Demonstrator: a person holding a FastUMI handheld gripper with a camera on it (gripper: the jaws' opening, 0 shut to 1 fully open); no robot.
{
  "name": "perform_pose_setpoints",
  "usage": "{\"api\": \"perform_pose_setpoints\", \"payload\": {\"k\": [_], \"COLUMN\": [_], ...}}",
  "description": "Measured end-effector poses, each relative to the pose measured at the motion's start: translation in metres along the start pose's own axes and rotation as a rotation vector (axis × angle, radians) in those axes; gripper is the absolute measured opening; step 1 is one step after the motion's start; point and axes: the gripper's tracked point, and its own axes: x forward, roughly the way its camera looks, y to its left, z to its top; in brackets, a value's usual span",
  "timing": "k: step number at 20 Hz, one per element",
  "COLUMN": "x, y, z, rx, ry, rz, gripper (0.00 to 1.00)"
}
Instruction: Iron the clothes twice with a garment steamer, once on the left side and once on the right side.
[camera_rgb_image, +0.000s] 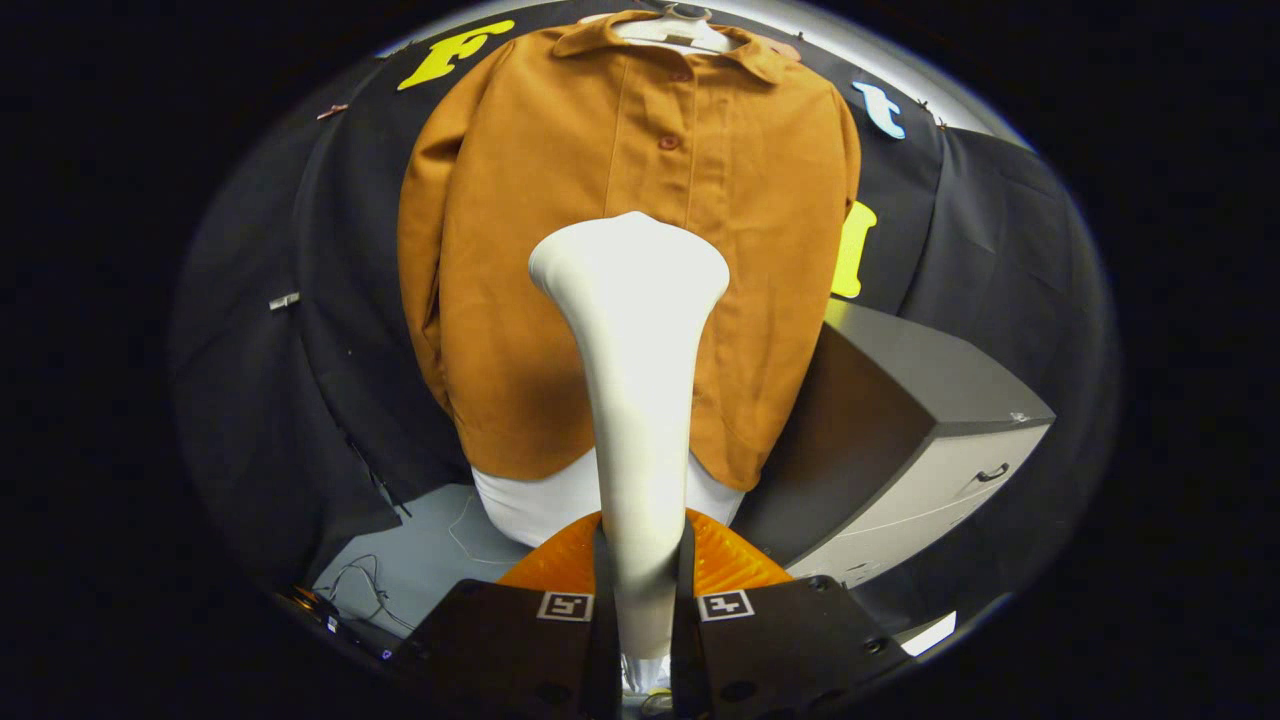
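Note:
A brown button-up jacket (560, 250) hangs on a white hanger (680, 28) against the booth's wall, with a white garment's hem (540, 505) showing below it. My gripper (640, 585) is shut on the handle of a white garment steamer (635, 350). The steamer rises upright from between the fingers, and its wide head sits in front of the jacket's middle, level with the lower chest. I cannot tell whether the head touches the cloth. The steamer hides the lower part of the jacket's button line.
A grey cabinet (920, 420) with a drawer handle stands to the right of the jacket, its corner close to the hem. Cables lie on the pale floor (420, 560) down to the left of the fingers.

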Motion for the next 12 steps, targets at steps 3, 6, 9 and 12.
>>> {"api": "perform_pose_setpoints", "payload": {"k": [3, 6, 9, 12], "x": [-0.022, -0.046, -0.066, -0.086], "y": [-0.016, -0.034, -0.048, -0.061], "z": [0.020, 0.042, 0.064, 0.087], "rx": [0.030, 0.045, 0.062, 0.082], "ry": [-0.034, -0.064, -0.086, -0.102], "rz": [-0.007, -0.028, -0.031, -0.036], "gripper": [0.23, 0.23, 0.23, 0.23]}}
